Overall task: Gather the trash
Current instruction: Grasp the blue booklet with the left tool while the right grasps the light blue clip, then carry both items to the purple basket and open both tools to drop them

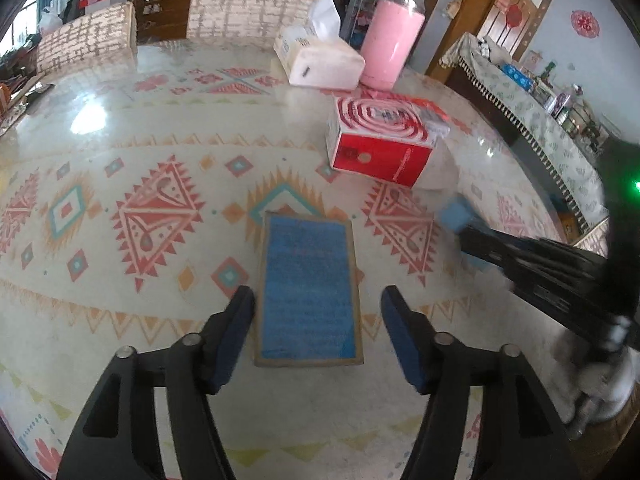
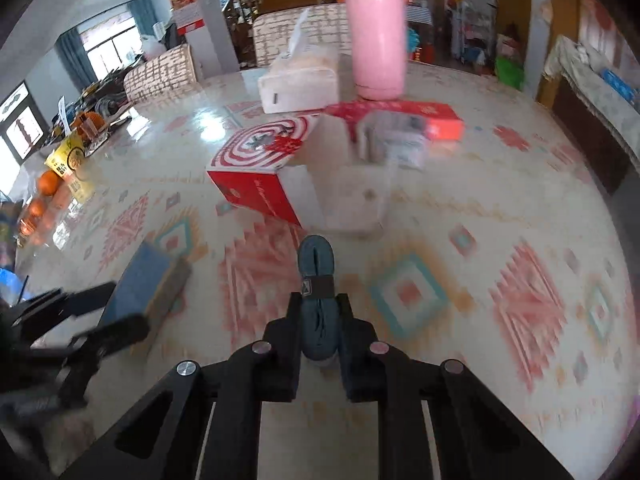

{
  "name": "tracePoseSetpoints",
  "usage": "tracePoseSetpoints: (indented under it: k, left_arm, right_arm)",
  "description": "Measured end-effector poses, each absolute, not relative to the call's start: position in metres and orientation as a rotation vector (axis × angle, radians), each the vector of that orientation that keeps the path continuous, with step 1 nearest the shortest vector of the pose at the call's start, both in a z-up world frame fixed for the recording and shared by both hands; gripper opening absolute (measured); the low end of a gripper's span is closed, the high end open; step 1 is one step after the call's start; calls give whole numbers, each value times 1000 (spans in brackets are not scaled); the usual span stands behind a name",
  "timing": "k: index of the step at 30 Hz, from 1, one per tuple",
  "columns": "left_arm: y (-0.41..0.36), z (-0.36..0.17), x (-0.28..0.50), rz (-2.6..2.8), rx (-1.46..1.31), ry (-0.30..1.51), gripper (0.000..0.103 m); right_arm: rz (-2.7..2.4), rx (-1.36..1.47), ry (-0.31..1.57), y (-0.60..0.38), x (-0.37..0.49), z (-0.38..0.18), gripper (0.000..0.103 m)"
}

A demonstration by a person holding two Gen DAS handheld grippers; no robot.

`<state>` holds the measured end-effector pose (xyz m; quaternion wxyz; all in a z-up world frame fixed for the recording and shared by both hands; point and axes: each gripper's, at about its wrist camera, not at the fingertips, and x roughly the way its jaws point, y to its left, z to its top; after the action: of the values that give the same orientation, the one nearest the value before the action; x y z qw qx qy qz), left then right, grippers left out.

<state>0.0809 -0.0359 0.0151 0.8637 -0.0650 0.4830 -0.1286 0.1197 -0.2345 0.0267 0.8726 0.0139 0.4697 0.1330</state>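
Note:
A flat blue box [image 1: 308, 288] with a cardboard rim lies on the patterned table [image 1: 120, 320]. My left gripper [image 1: 318, 294] is open, one finger on each side of the box's near end, and the pads stand clear of it. The right wrist view shows the same box [image 2: 148, 276] at the left with the left gripper [image 2: 104, 308] over it. My right gripper [image 2: 318, 300] is shut on a blue-grey folded strap bundle [image 2: 316, 264] tied with a black band, which sticks out ahead of the fingers. In the left wrist view the right gripper [image 1: 456, 216] comes in blurred from the right.
A red-and-white spiral box [image 1: 380, 140], a tissue pack [image 1: 320, 60] and a pink flask [image 1: 390, 48] stand further back. A whitish box [image 2: 352, 196] and a flat red box [image 2: 440, 116] with a grey packet sit ahead of the right gripper. Bagged oranges [image 2: 44, 196] lie far left.

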Motion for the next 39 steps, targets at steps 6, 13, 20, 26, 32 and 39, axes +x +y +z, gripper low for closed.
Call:
tracePoseSetpoints:
  k: [6,13,20,26,32,39]
  left_arm:
    - [-39,16,76,-241,-103,990,54]
    - [-38,38,60,-265,-122,887,52]
    - [-49,34,59,-286,-85,905,4]
    - [-52,35,57,-311,-94,910,41]
    - [-48,44,50,-308,-115,854,67]
    - [-27,35,64,-272,-205,886,72]
  right_arm:
    - [242,73,980,-259,60,35,17]
    - [194,182,950,-286,-7,44,17]
    - [115,265,910,-316,-66,59,17]
    - [71,304,890,-329,-96,58,17]
    - [70,322,887,-328,-106,52,17]
    - [86,338,850,-334,-115,50,17]
